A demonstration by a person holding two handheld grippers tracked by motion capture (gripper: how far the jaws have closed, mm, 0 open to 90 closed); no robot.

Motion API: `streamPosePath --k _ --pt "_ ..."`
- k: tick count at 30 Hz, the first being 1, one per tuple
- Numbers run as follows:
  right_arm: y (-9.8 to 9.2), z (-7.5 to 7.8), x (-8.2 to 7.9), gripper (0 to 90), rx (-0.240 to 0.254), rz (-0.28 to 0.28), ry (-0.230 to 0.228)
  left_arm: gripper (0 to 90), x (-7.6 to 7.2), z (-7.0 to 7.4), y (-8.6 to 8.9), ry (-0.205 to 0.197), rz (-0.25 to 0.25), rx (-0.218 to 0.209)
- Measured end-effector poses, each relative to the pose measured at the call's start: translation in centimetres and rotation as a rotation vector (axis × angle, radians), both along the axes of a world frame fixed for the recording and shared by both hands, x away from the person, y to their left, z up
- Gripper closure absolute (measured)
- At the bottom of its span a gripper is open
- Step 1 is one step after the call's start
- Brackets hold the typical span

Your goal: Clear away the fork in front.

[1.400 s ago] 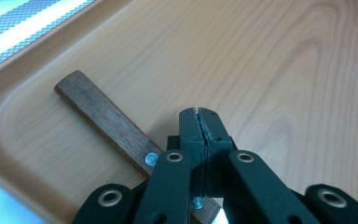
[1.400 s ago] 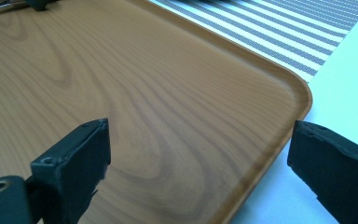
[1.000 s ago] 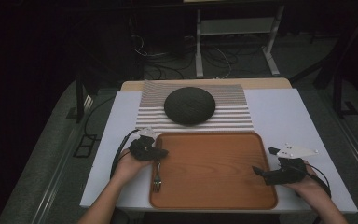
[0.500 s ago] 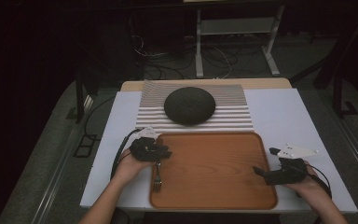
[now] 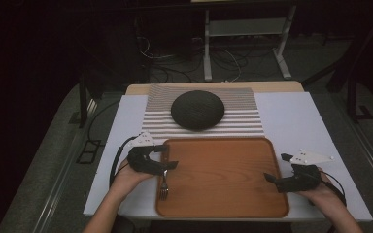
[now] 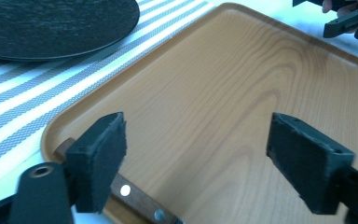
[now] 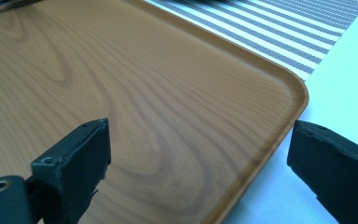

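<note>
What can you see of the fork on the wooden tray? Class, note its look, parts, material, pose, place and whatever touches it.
The fork lies flat on the wooden tray, along its left edge near the front corner. Its metal tines point toward the person; its brown, wood-looking handle, set with two pale rivets, runs away from them. The left claw hangs open over the handle end, one jaw close beside it; whether they touch cannot be told.

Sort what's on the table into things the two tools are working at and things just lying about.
Being worked at, as far as it looks:
- wooden tray, both open tools at its edges: left tool, right tool
- fork on the tray's left edge, wooden handle under the left tool

Lying about:
- dark round plate
- striped placemat under it
</note>
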State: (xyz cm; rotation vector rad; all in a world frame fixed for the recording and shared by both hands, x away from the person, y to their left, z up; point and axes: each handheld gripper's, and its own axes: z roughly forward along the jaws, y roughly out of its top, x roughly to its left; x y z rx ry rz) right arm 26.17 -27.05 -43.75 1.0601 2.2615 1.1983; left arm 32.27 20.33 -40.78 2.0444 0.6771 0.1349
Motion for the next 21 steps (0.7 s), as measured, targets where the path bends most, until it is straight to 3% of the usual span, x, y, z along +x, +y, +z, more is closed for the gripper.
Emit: streamPosePath --k 2,8,21 --pt "0.0 0.0 0.0 6.4 0.0 0.003 0.001 13.7 -0.7 -0.1 0.6 -0.014 0.027 0.006" --pt "0.2 0.0 -0.1 6.4 0.004 0.009 0.0 1.6 -1.6 -0.9 1.8 0.002 0.071 0.006" --pt "0.1 0.0 -0.1 6.4 0.009 0.015 0.0 0.0 -1.5 -1.6 1.9 0.001 0.038 0.034"
